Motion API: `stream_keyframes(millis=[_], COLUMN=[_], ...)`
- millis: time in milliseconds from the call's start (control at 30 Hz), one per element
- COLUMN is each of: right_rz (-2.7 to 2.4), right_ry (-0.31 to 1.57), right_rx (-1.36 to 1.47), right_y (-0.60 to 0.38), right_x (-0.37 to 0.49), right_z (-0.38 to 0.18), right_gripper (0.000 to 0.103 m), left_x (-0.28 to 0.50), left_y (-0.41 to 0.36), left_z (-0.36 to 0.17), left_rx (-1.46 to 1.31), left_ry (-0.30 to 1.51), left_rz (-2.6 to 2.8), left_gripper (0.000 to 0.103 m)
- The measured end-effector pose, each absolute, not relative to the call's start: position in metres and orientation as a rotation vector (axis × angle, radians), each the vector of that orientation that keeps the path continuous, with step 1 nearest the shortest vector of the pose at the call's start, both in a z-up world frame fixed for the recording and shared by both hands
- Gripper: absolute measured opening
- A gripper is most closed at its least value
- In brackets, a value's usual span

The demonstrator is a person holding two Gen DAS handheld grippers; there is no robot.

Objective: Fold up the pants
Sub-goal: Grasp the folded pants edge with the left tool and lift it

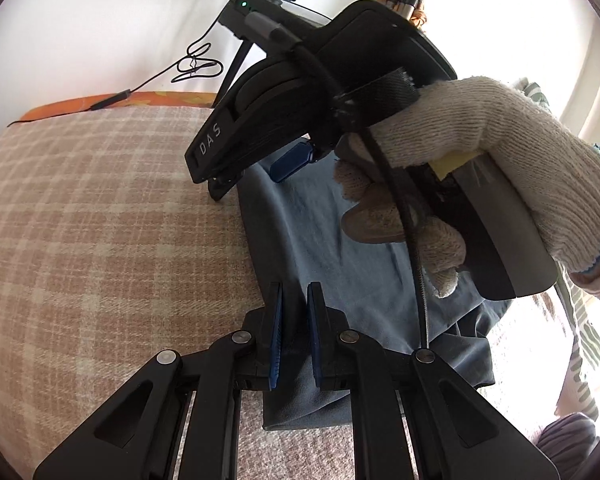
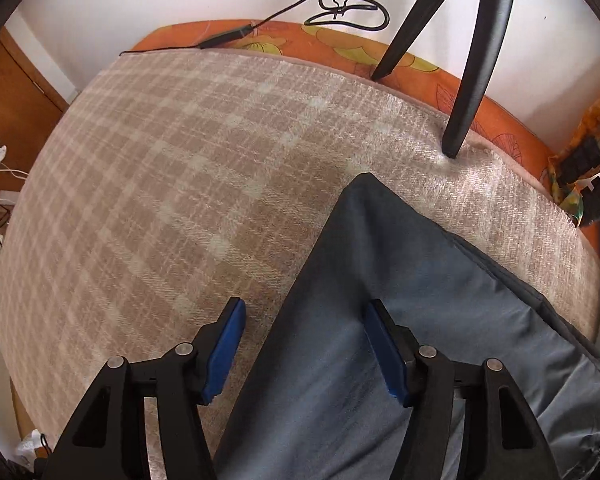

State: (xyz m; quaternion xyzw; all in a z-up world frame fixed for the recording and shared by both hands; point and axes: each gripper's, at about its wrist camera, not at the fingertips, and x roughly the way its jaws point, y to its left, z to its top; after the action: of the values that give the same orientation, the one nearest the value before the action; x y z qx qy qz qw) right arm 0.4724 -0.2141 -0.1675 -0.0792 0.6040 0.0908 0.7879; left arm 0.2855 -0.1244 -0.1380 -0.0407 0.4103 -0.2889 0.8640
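The left gripper (image 1: pixel 294 330) is clenched on an edge of the blue-grey pants (image 1: pixel 340 256); the right gripper (image 2: pixel 304 346) stands released, jaws wide, straddling their folded edge. The pants lie flat on the plaid blanket (image 2: pixel 160 168); tripod legs (image 2: pixel 472 80) stand beyond.

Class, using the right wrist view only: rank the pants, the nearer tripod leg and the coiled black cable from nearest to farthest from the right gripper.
1. Pants: directly under the open right gripper, whose fingers straddle their left edge.
2. Tripod leg: beyond the pants, upper right, foot on the blanket.
3. Coiled cable: farthest, against the wall at top.
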Motion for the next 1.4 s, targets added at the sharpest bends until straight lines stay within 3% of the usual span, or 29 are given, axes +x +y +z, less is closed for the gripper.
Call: stream_keyframes(millis=[67,100,133,200,233,267,333,367,433,467,767,1233,1400], right_rz=[0.183,0.18,0.183,0.197,0.204,0.208,0.218,0.223,0.23,0.233,0.302,0.517,0.578], right_ry=[1.301,1.305,1.31,1.317,1.318,1.315,1.304,1.296,1.28,1.273,1.161,1.096,1.073], right_rx=[-0.185,-0.179,-0.165,-0.124,-0.102,-0.08,-0.032,-0.011,0.035,0.061,0.223,0.17,0.179], right_y=[-0.215,-0.217,-0.221,-0.228,-0.231,-0.235,-0.243,-0.246,-0.256,-0.259,-0.278,-0.14,-0.128], right_x=[0.474,0.476,0.476,0.477,0.477,0.477,0.475,0.474,0.471,0.47,0.456,0.457,0.449], right_z=[-0.166,-0.165,-0.164,-0.163,-0.163,-0.162,-0.16,-0.159,-0.156,-0.154,-0.112,-0.081,-0.067], right_gripper=[0.045,0.034,0.03,0.019,0.017,0.012,0.008,0.006,0.003,0.002,0.0,0.0,0.0], left_x=[0.286,0.286,0.285,0.284,0.284,0.286,0.289,0.291,0.293,0.297,0.287,0.258,0.239], left_y=[-0.125,-0.125,-0.125,-0.125,-0.124,-0.125,-0.127,-0.128,-0.129,-0.128,-0.105,0.018,0.018], left_z=[-0.138,-0.138,-0.138,-0.138,-0.14,-0.142,-0.149,-0.152,-0.151,-0.151,-0.114,-0.085,-0.059], left_rx=[-0.076,-0.07,-0.065,-0.058,-0.058,-0.061,-0.079,-0.092,-0.121,-0.156,-0.247,-0.267,-0.187], left_ry=[0.859,0.859,0.858,0.863,0.872,0.888,0.927,0.94,0.936,0.955,0.814,0.743,0.717], left_rz=[-0.597,-0.59,-0.58,-0.565,-0.557,-0.549,-0.549,-0.551,-0.575,-0.59,-0.62,-0.411,-0.404], left_gripper=[0.01,0.014,0.018,0.046,0.054,0.06,0.06,0.059,0.021,0.007,0.004,0.004,0.004])
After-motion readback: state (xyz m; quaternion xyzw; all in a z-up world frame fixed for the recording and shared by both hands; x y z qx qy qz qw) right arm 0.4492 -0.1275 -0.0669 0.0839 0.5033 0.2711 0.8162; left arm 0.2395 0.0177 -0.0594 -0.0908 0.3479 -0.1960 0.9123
